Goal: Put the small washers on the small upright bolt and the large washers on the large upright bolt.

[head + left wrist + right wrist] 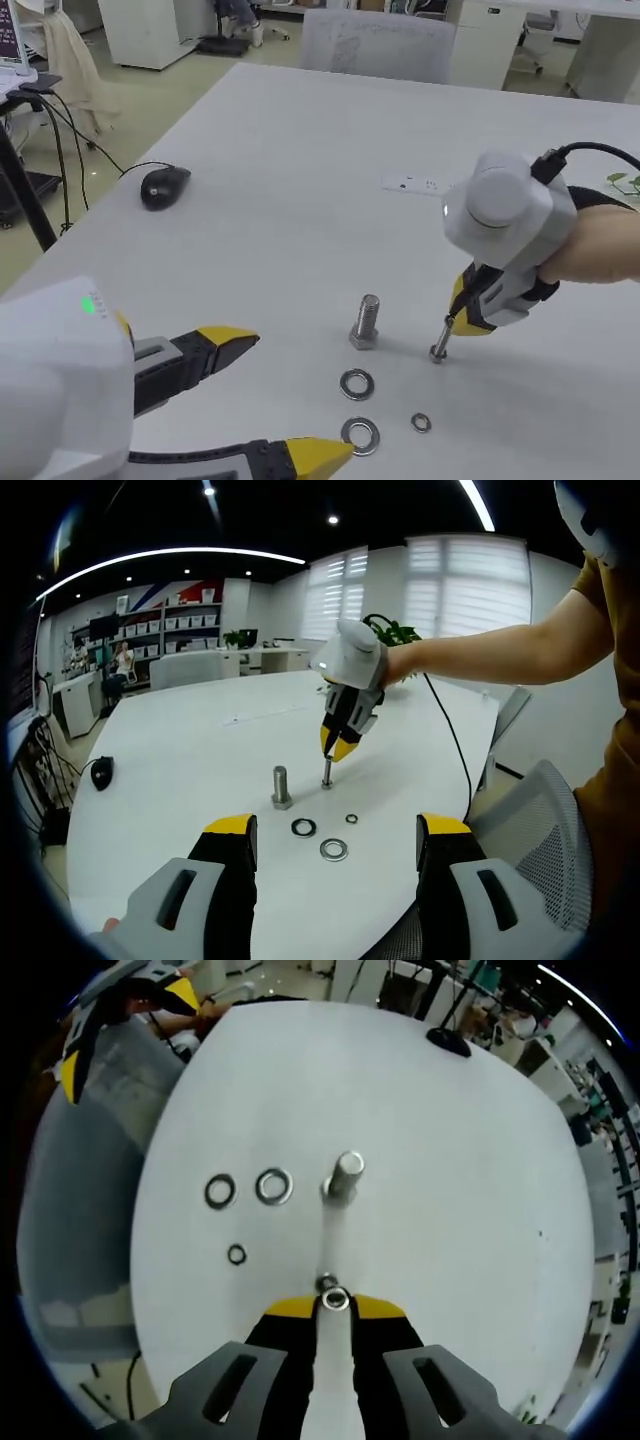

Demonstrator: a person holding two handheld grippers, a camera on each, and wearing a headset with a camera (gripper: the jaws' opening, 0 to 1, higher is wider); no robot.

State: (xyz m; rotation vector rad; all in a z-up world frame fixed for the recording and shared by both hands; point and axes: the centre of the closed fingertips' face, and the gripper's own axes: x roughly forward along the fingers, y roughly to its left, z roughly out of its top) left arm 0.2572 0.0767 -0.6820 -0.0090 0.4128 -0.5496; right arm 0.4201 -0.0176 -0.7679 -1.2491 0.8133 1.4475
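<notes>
While the right gripper point(465, 312) tilts down over the small bolt point(440, 341), its jaws are narrow, pinching the held small washer point(335, 1300) right at the bolt's top; can't tell if the washer is on the bolt. The left gripper point(270, 398) sits near left, low over the table point(280, 150), jaws wide and empty. The large bolt point(366, 322) stands upright just left of the small bolt, not touching it. Near of the bolts lie 2 big rings, the far large washer point(357, 383) and the near large washer point(361, 434), flat, one behind the other, apart. The near one is just beside the left gripper's right jaw tip. The loose small washer point(421, 423) lies flat to their right, near of the small bolt. Open tabletop spreads far and left of the bolts. The mouse point(165, 185) is well apart, far left by the table edge. A paper label point(412, 184) lies far of the bolts, and a chair point(375, 45) stands at the far edge. In the left gripper view the near table edge runs not far from the washers.
</notes>
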